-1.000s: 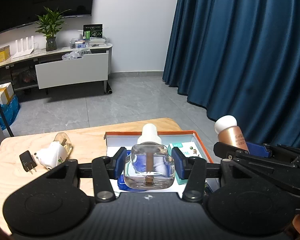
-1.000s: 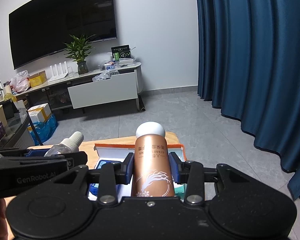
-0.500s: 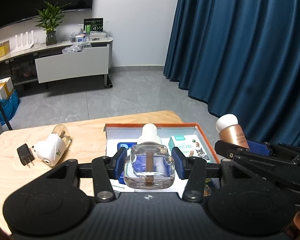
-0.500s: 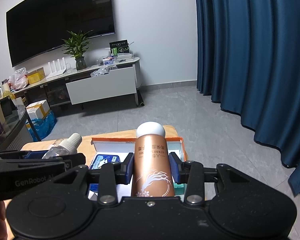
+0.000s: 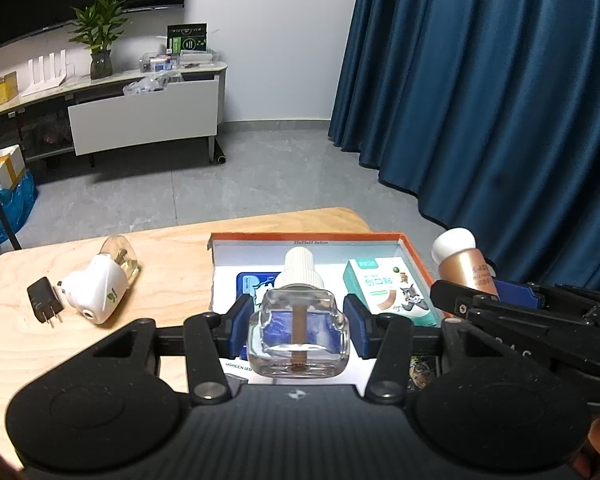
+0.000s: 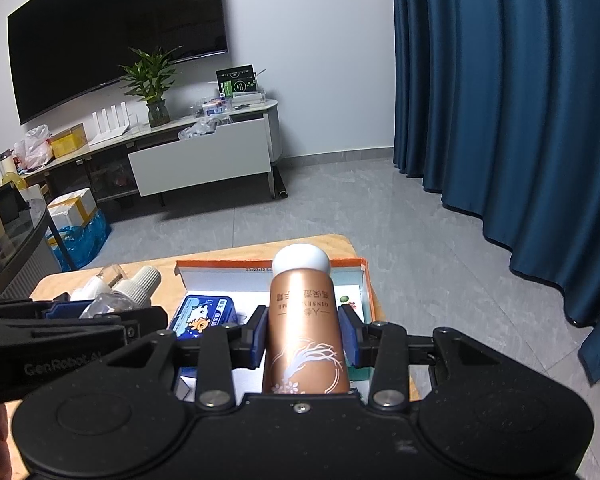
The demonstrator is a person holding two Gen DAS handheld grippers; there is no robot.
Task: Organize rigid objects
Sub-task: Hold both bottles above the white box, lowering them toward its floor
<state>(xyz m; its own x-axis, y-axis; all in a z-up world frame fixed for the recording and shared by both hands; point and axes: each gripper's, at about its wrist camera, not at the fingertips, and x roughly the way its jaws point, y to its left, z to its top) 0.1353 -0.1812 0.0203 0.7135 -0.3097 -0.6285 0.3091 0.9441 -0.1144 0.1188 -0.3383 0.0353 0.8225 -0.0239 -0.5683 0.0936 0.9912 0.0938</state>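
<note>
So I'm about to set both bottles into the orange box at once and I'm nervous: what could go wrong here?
The left gripper holds the clear glass bottle with liquid inside; dropped onto the orange box, it might crack or spill. The right gripper and its copper bottle sit right beside it, so they could bump. The green carton and blue pack leave little floor.

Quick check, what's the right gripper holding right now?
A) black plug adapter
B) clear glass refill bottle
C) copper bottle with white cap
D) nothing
C: the right gripper has its blue fingers clamped on the copper bottle; the clear refill bottle sits in the left gripper.
</note>
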